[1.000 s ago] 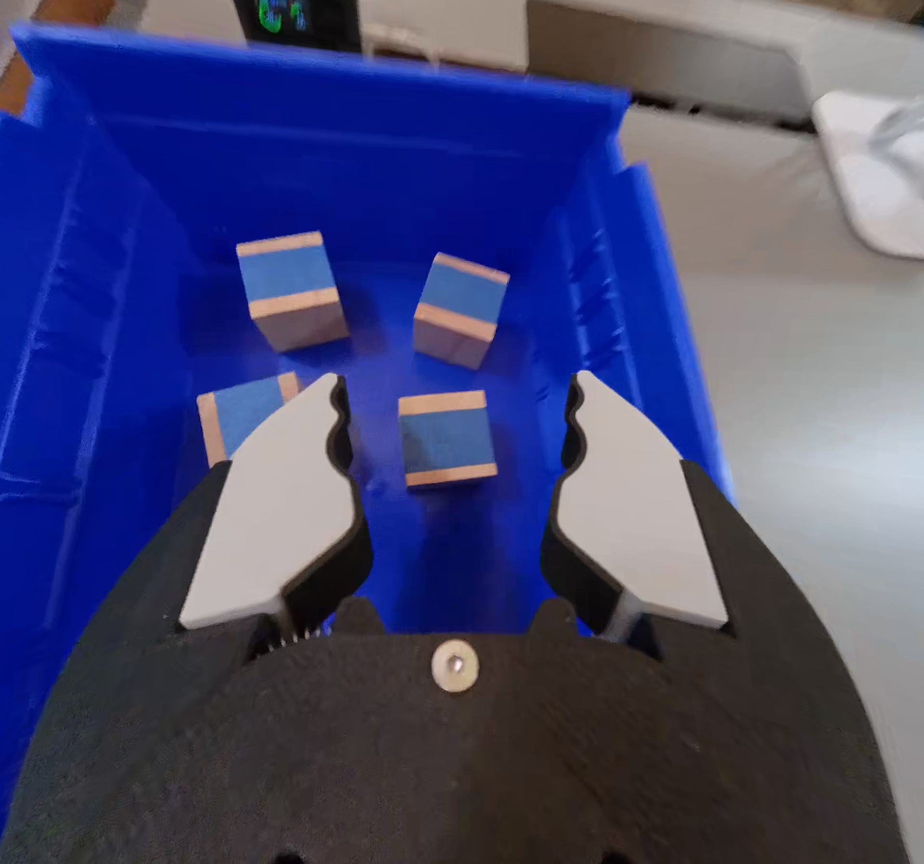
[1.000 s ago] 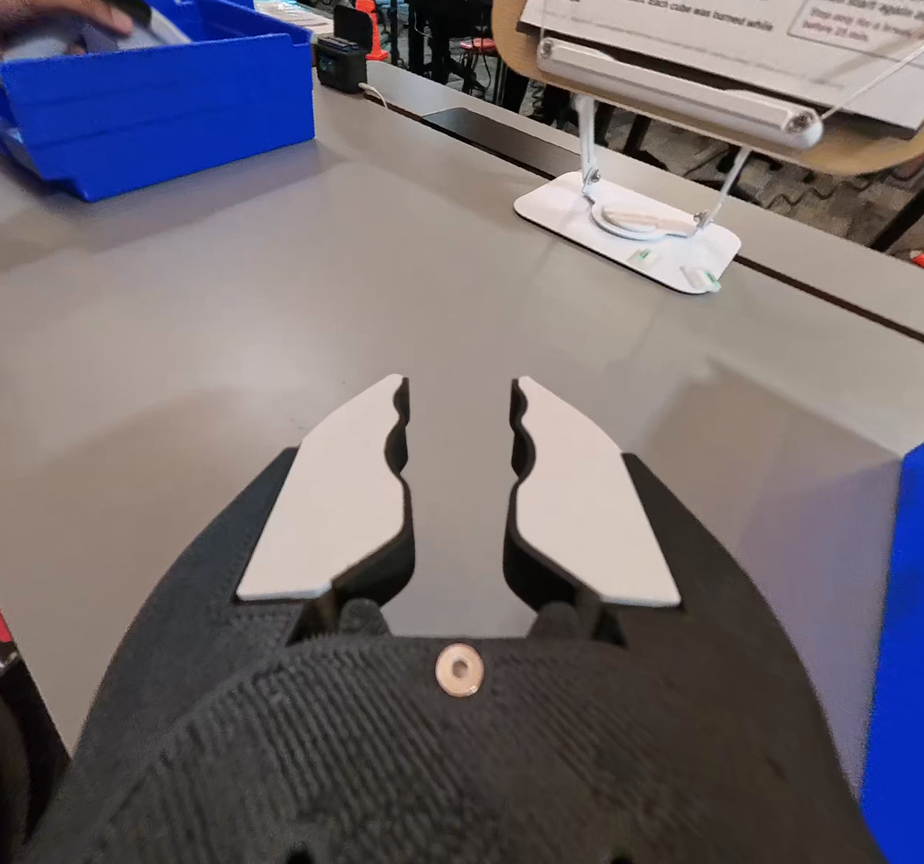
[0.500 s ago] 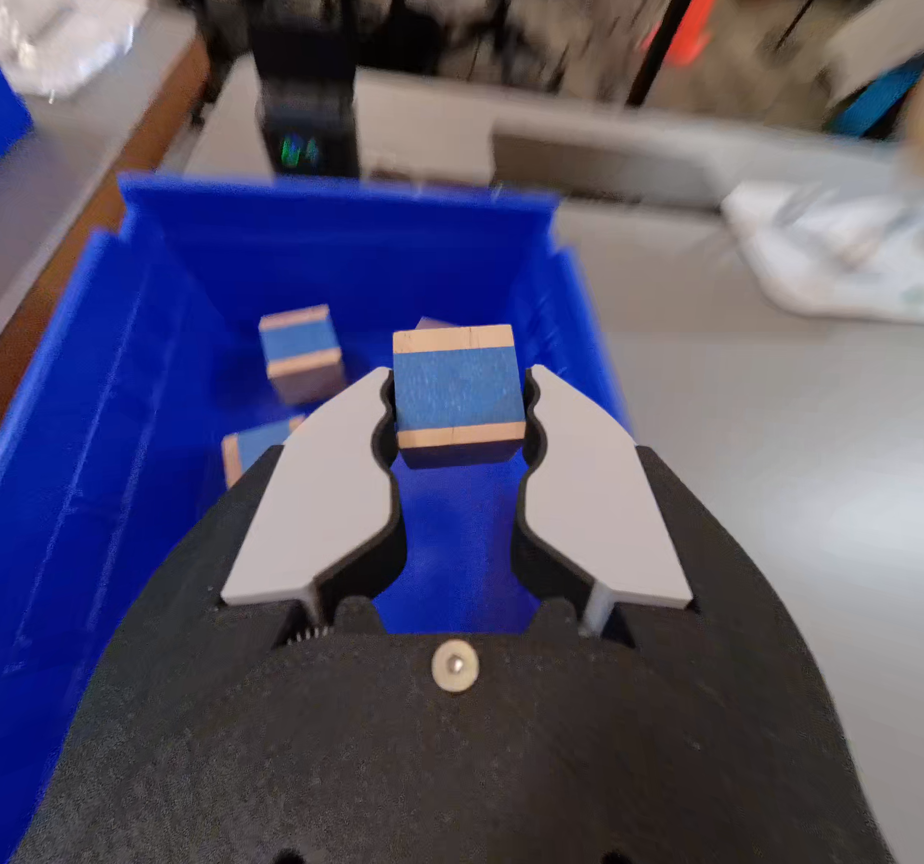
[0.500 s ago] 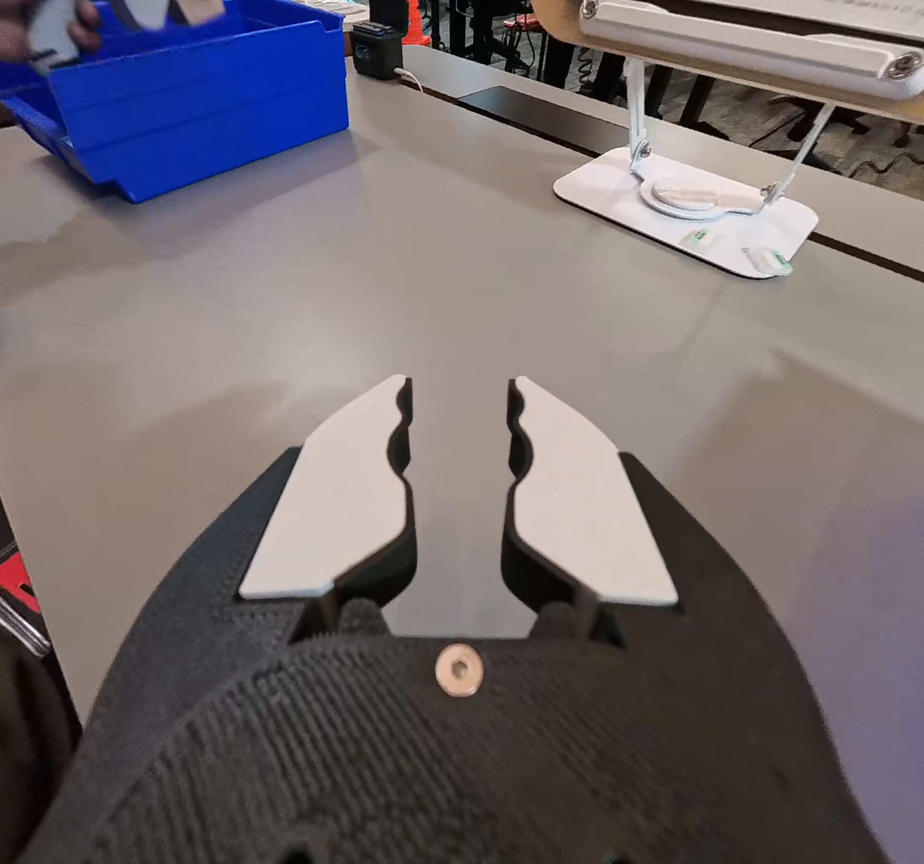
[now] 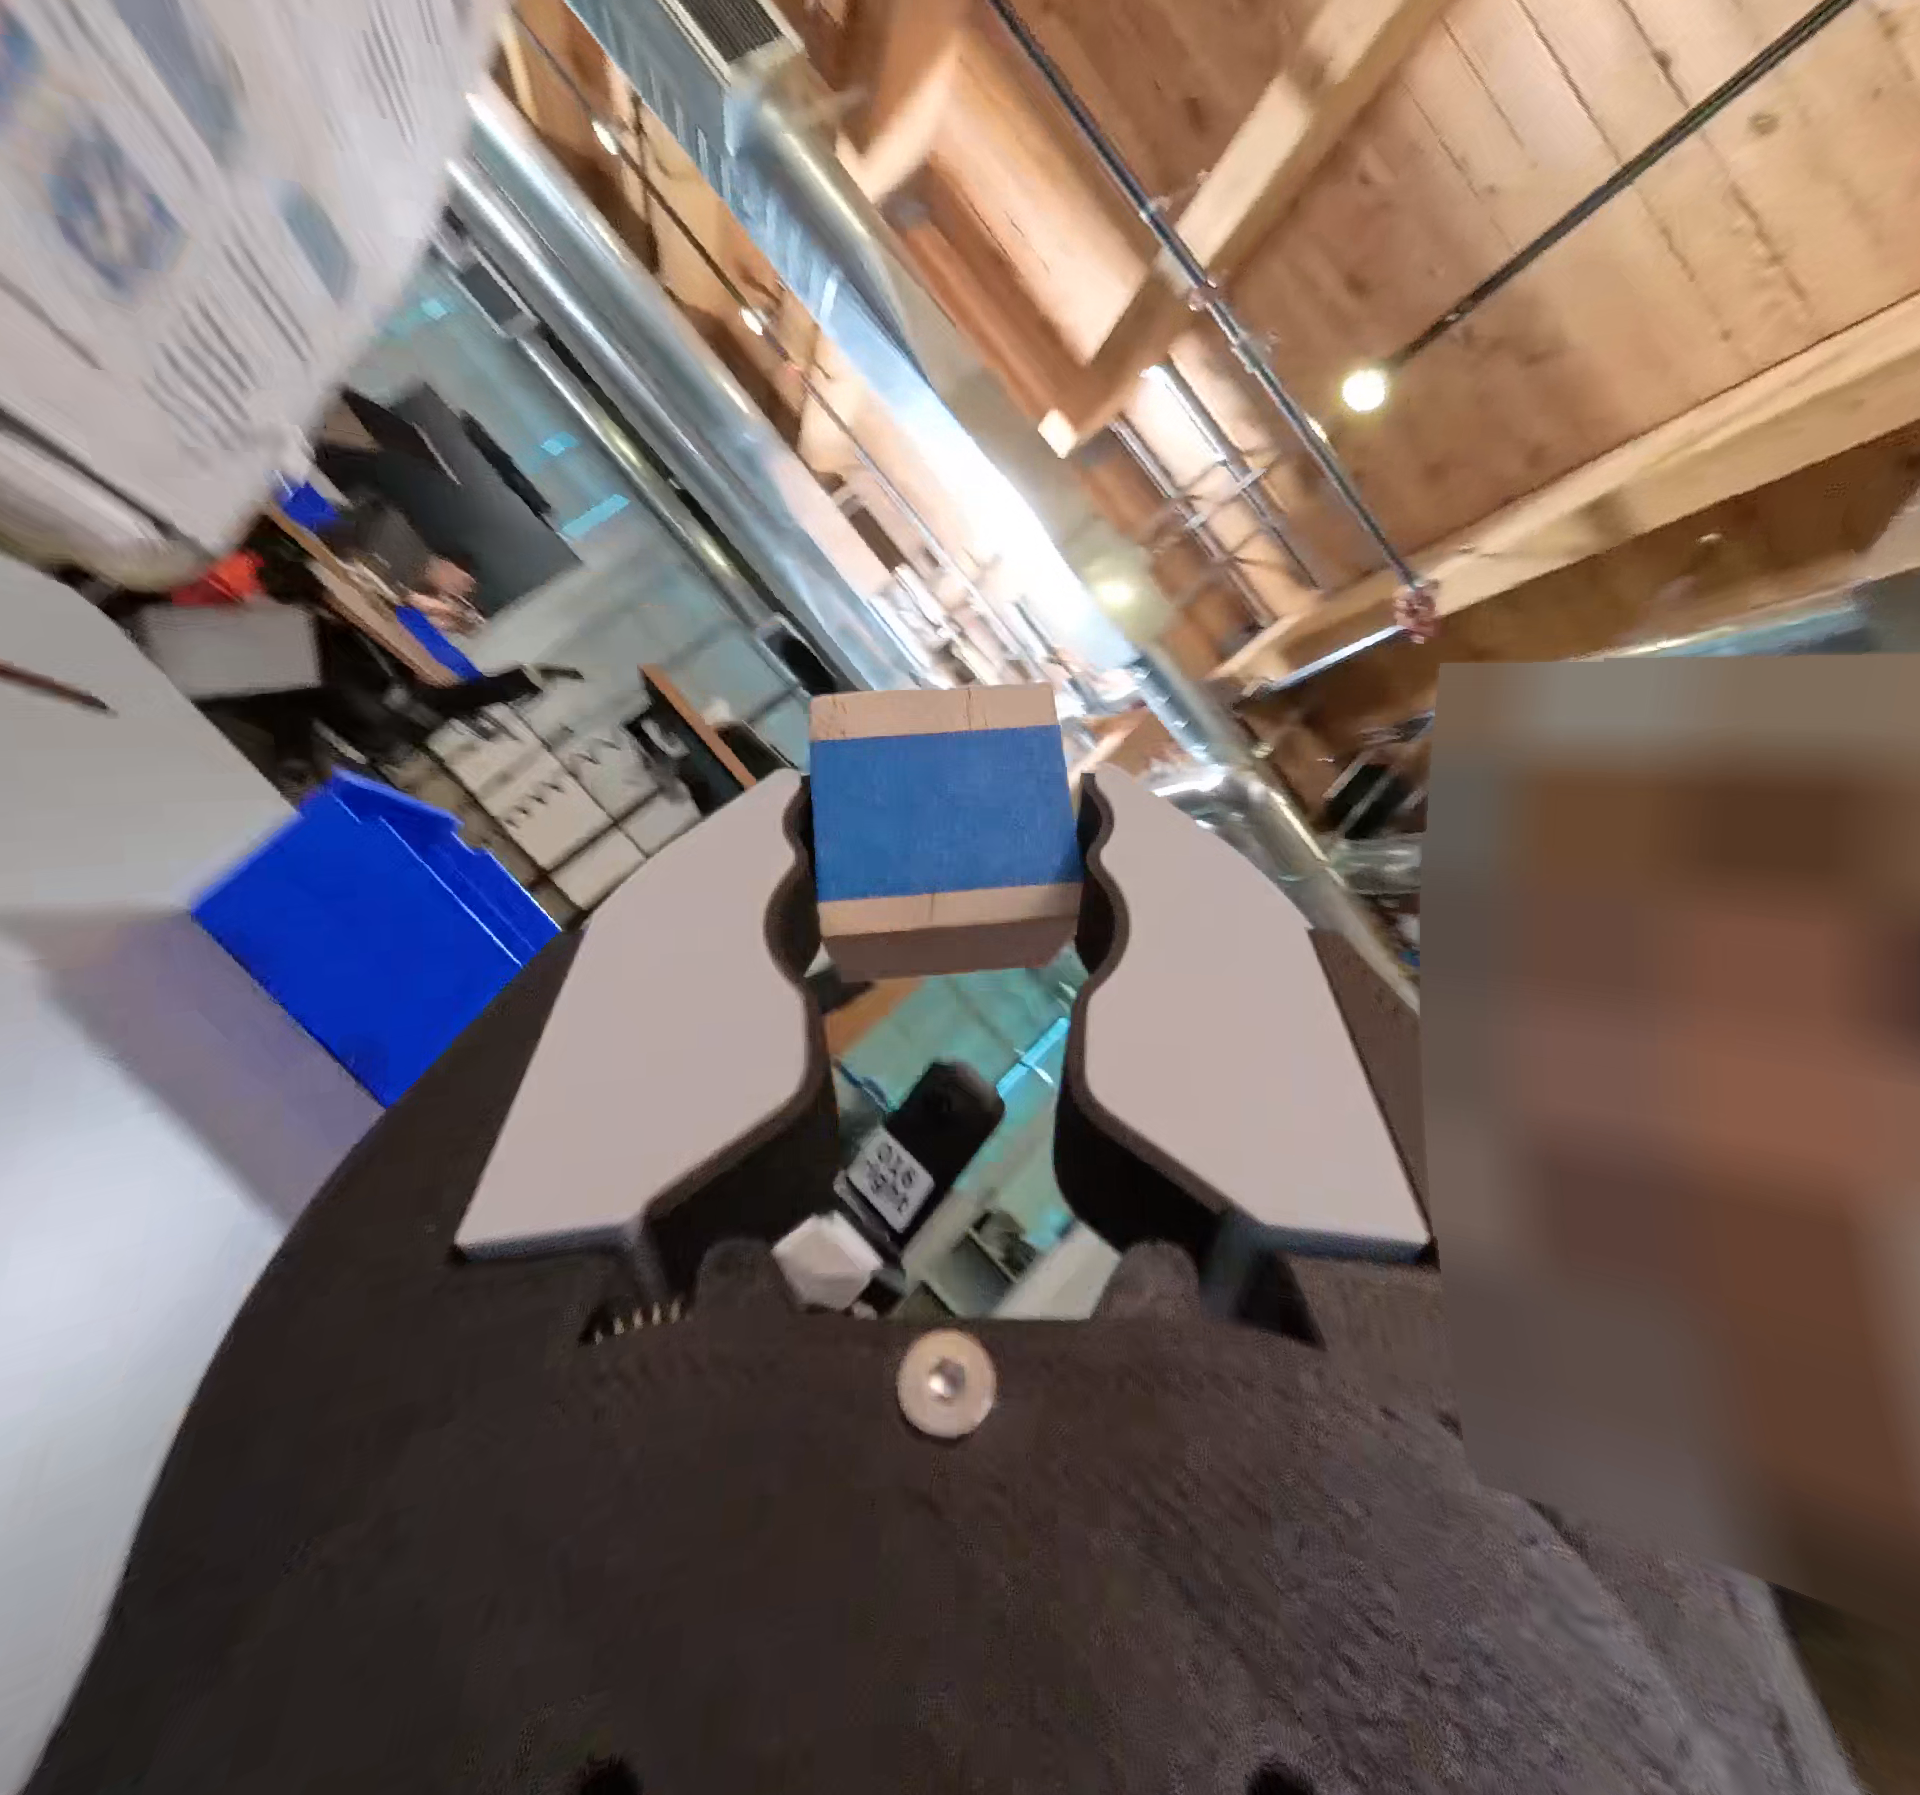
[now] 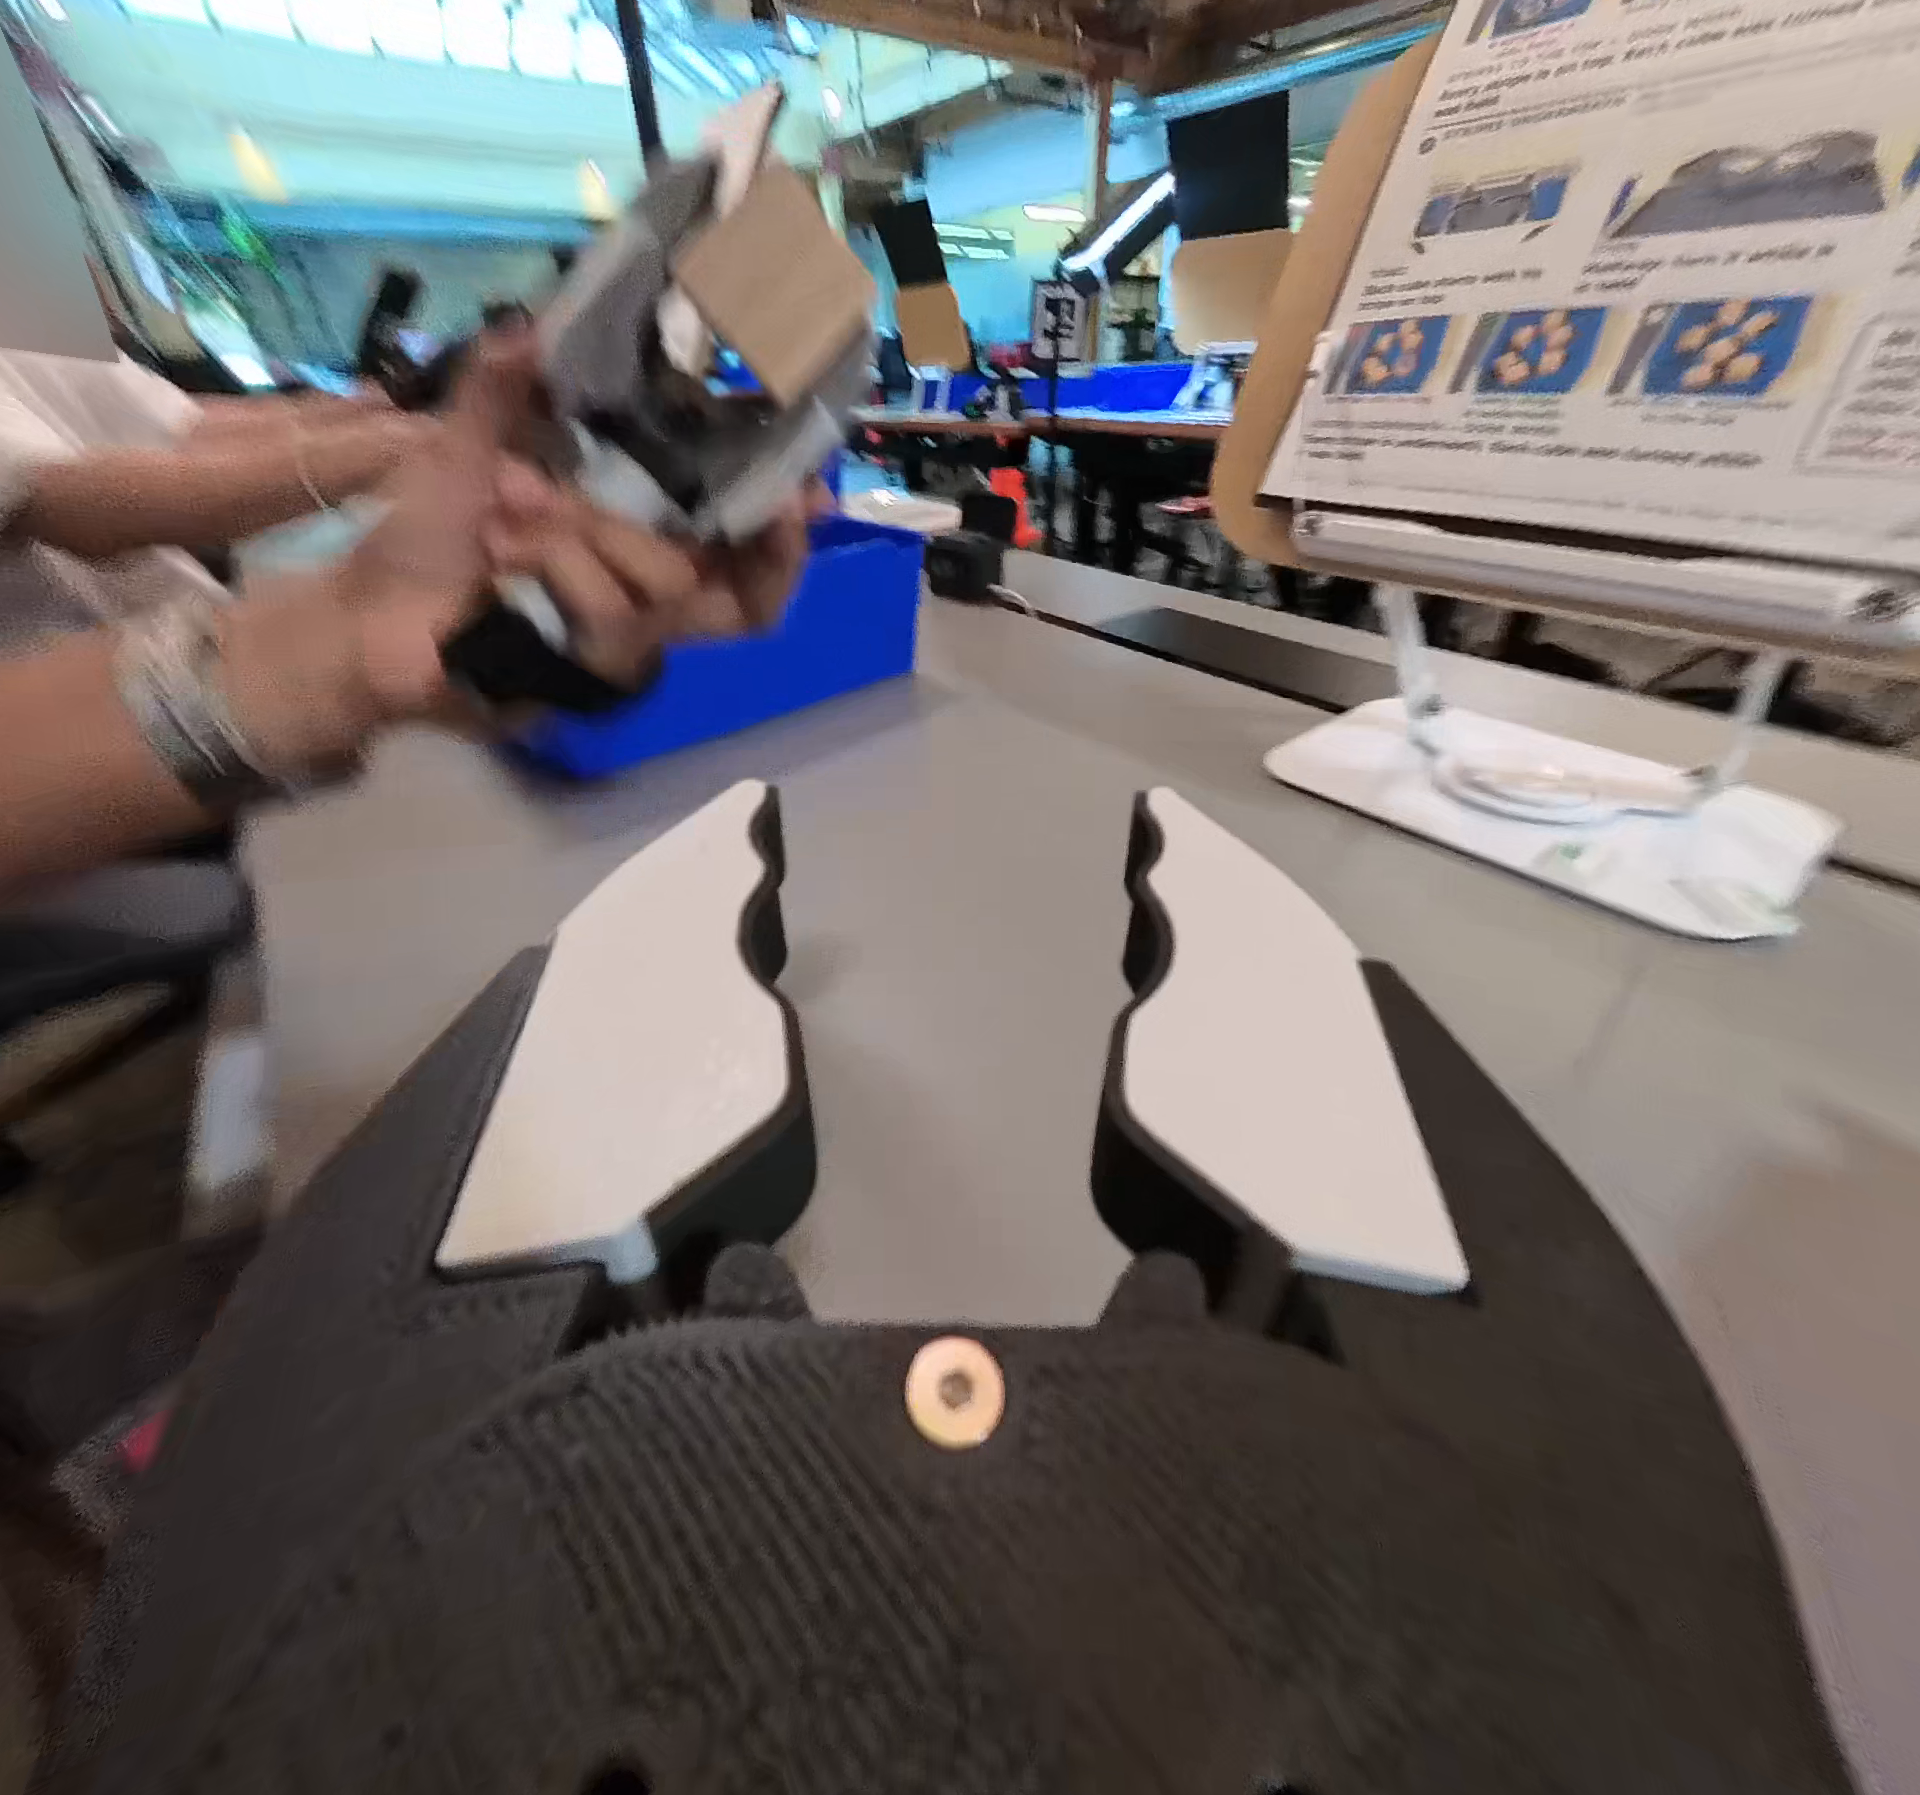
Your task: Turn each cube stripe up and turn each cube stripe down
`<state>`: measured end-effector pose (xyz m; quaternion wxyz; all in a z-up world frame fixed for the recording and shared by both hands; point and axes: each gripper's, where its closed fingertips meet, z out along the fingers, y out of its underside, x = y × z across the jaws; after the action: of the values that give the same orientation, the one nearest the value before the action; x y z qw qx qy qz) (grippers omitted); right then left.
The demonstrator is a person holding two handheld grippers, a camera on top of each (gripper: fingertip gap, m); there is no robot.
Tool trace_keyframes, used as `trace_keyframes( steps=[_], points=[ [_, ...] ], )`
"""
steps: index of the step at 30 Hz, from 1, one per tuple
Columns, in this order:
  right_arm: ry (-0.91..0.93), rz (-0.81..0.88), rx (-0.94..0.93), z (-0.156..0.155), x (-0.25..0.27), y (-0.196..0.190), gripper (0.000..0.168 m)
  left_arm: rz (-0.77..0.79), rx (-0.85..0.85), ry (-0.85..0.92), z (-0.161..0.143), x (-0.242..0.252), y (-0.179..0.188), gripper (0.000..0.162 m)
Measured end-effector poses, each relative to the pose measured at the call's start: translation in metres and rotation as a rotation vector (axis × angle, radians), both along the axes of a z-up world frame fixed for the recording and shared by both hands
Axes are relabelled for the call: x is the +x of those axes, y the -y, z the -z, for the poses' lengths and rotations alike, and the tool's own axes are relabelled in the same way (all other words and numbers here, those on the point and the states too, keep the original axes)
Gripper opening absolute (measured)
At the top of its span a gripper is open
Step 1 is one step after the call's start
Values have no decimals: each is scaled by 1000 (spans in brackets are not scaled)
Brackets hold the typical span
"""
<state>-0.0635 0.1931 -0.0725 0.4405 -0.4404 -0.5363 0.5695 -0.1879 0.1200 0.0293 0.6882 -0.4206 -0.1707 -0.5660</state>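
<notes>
Grey table (image 6: 987, 893) filled the lower half of the right wrist view; blue bin (image 6: 790, 644) sat on it far left, white document stand (image 6: 1538, 800) far right carrying a printed instruction sheet (image 6: 1621, 270). Left wrist view was tilted up hard: mostly timber ceiling (image 5: 1507, 187) and metal ducting (image 5: 831, 218), with a corner of a blue bin (image 5: 374, 924) low on the left and a masked patch down the right side. Left gripper (image 5: 940, 857) was closed partway onto the cube (image 5: 940, 862), which sat right at the fingertips, pinched on its left and right faces, the wavy tip notches against it and an open gap behind it towards the palm. Cube was well up off the table, clear of the bin. Its blue stripe faced the left camera, bare wood bands along the far and near edges, and a plain wood face showing beneath. From the right wrist view the same gripper (image 6: 727, 374) showed far left, blurred, raised above the bin in the person's hand (image 6: 488, 582), with a plain wood face of the cube (image 6: 774, 291) turned to the right camera; stripe not visible from there. Right gripper (image 6: 951, 862) was low over bare table, near centre, fingers (image 6: 634, 1049) parted by a moderate gap, nothing between them, well apart from cube and bin.
</notes>
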Motion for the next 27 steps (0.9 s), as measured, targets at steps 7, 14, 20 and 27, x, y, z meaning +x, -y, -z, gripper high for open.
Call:
trace_keyframes(
  steps=[7, 14, 20, 27],
  points=[
    [-42, -268, -804, -24, -1, 14, 55, 21, -52, -62, 64, 77, -43, 47],
    [-32, -340, -968, -17, -12, 31, 46, -42, -41, -250, 59, 108, -44, 47],
    [-62, -379, -941, -22, -10, 34, 52, -15, -62, -183, 67, 103, -48, 47],
    [-29, -394, -898, -17, -12, 38, 41, 20, -53, -189, 68, 113, -48, 47]
  ],
)
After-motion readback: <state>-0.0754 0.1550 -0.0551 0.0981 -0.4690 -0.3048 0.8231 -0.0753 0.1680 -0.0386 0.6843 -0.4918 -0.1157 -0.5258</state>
